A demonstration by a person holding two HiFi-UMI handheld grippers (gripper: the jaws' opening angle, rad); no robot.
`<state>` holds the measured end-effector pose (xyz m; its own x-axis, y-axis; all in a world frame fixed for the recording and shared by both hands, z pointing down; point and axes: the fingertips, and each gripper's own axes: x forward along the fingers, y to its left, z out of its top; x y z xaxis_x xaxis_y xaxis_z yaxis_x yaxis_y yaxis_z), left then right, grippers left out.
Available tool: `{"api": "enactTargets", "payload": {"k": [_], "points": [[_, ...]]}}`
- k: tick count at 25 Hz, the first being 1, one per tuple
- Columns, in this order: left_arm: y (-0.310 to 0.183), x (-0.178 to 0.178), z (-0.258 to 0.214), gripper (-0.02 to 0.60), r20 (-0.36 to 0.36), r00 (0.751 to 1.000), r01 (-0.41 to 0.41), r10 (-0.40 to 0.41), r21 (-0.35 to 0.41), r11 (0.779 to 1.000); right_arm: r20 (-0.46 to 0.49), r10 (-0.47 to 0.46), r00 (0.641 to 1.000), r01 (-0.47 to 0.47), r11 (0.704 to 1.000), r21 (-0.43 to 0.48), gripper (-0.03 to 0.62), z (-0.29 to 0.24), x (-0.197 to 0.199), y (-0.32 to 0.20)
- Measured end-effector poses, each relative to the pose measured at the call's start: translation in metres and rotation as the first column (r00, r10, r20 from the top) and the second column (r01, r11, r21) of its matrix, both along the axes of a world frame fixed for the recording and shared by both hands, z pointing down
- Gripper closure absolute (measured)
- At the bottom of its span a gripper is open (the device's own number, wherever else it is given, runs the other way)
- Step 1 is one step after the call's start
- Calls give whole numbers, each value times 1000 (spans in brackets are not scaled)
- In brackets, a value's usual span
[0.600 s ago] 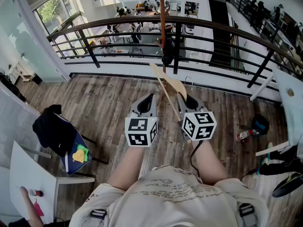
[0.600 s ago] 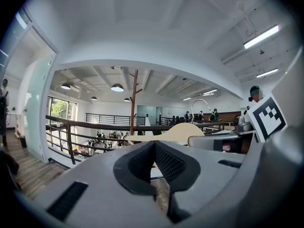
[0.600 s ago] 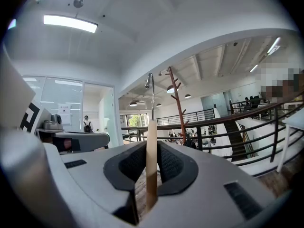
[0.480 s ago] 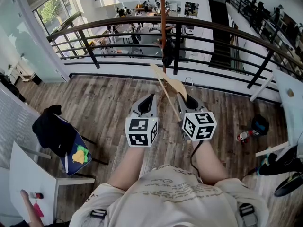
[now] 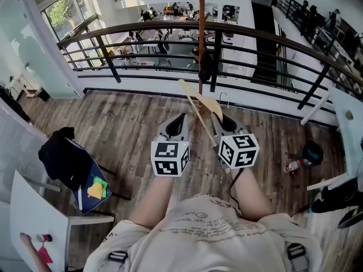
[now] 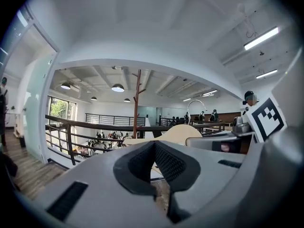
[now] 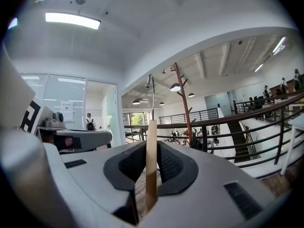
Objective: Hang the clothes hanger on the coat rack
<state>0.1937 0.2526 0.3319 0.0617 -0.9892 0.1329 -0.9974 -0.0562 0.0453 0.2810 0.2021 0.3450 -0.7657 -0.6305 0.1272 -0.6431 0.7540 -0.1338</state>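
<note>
A light wooden clothes hanger with a metal hook stands tilted in front of me, its bar running up and to the left. My right gripper is shut on its lower part. In the right gripper view the wood shows edge-on between the pads, with the hook above. To its left my left gripper is shut, with nothing between its jaws, and the hanger is just to its right. The brown coat rack rises beyond the hanger by the railing, its branches apart from the hook.
A dark railing crosses ahead, with a drop to a lower floor behind it. At the left stands a chair with a black garment, beside a white table. A bottle lies on the wooden floor at the right.
The head view has shifted slightly, so the rack pole shows a little further right. Both grippers and the hanger keep their pose.
</note>
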Motion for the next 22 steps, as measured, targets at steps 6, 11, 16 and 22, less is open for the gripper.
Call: {"api": "enactTargets", "payload": {"k": [6, 11, 16, 22], "points": [[4, -21, 10, 577, 1, 1000, -10, 10, 1, 1000, -5, -2, 1000, 2, 1000, 4, 542, 10, -24, 6], [12, -47, 19, 578, -17, 1000, 1, -1, -9, 1000, -26, -10, 1000, 10, 1000, 2, 542, 18, -48, 15], [11, -67, 25, 578, -28, 1000, 10, -10, -17, 1000, -37, -14, 999, 13, 1000, -9, 542, 25, -69, 10], [-3, -86, 39, 578, -27, 999, 22, -23, -37, 999, -30, -15, 999, 14, 1000, -11, 542, 35, -87, -9]]}}
